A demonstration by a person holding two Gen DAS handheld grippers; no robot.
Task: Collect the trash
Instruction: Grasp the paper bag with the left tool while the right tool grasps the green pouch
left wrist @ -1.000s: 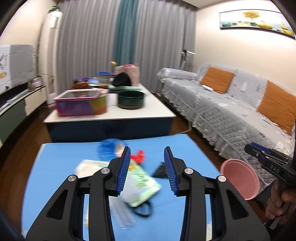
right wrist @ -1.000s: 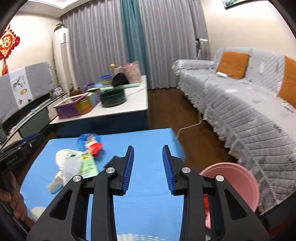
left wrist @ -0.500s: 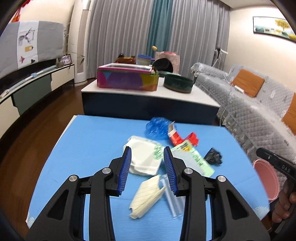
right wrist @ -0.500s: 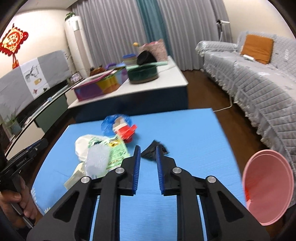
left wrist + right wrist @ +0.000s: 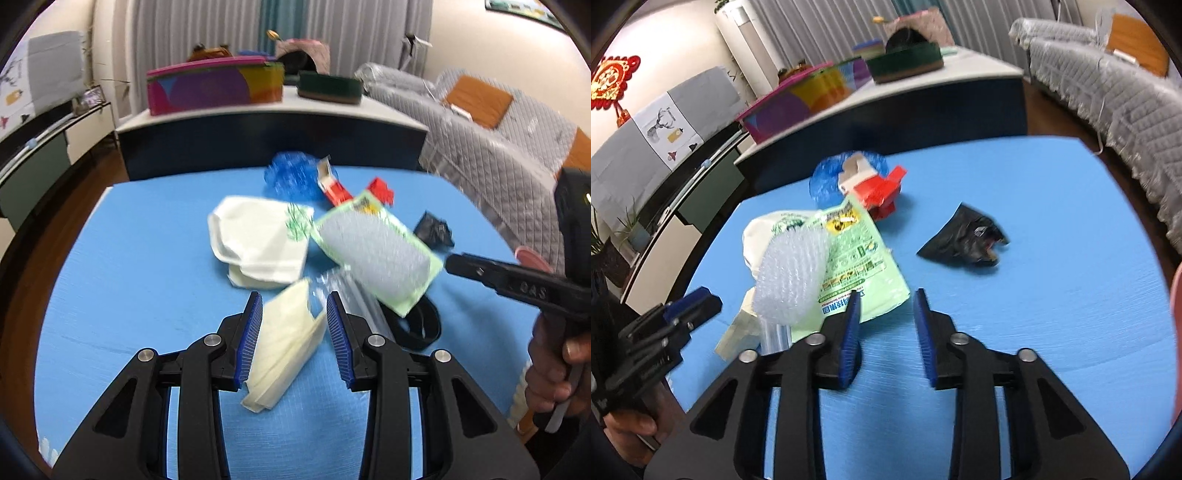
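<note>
Trash lies heaped on the blue table (image 5: 129, 258), toward its far and middle part: a white folded bag (image 5: 258, 240), a green packet (image 5: 380, 254) with a bubble-wrap piece (image 5: 792, 273) on top, a cream folded wrapper (image 5: 284, 343), a blue plastic wad (image 5: 291, 175), a red carton (image 5: 875, 188) and, set apart to the right, a black scrap (image 5: 964, 242).

Left gripper (image 5: 294, 338): fingers apart, straddling the cream folded wrapper, nothing clamped. Right gripper (image 5: 886, 336): fingers apart, empty, tips just beside the near edge of the green packet.

Risks, as judged:
- The heap overlaps. A pull on the green packet is likely to tip the bubble-wrap piece off.
- The cream folded wrapper is thin and flat; closing on it may slide it along the table or pinch only one layer. A clear strip touching its right edge could be dragged along.
- The two grippers work close together and could collide.

Changes from half a second ago: the left gripper has come forward and down, from over the white folded bag to the cream folded wrapper. The right gripper has widened from nearly closed and swung from the black scrap toward the green packet.
</note>
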